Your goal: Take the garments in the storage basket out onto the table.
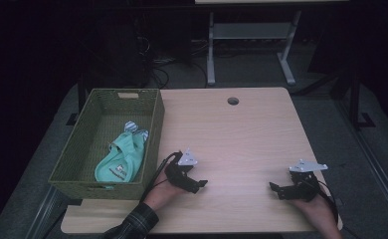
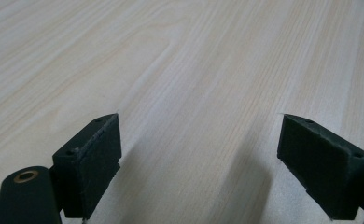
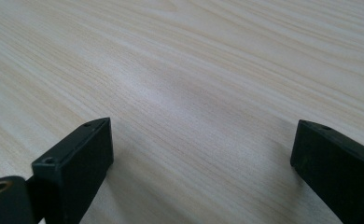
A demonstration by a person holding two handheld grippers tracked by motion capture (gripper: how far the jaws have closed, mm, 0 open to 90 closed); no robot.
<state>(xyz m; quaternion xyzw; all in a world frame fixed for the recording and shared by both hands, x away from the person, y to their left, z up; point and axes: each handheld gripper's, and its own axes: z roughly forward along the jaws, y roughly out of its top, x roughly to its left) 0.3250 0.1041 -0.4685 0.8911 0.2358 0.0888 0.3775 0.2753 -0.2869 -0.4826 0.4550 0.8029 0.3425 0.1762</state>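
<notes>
A woven olive-green basket (image 1: pixel 154 117) stands at the table's left side, and a mint-green garment (image 1: pixel 123 160) with a striped part lies in it. My left gripper (image 1: pixel 200 186) rests low on the wooden table (image 1: pixel 242 134) just right of the basket, its jaws pointing right. In the left gripper view the left gripper (image 2: pixel 199 158) stands open over bare wood. My right gripper (image 1: pixel 275 189) sits near the front right edge, pointing left. In the right gripper view the right gripper (image 3: pixel 202 163) is open too, with nothing between the jaws.
A round cable hole (image 1: pixel 233 101) lies near the table's far edge. Behind the table stand a white desk frame (image 1: pixel 251 35) and cables on the dark floor. Bare wood stretches between the two grippers.
</notes>
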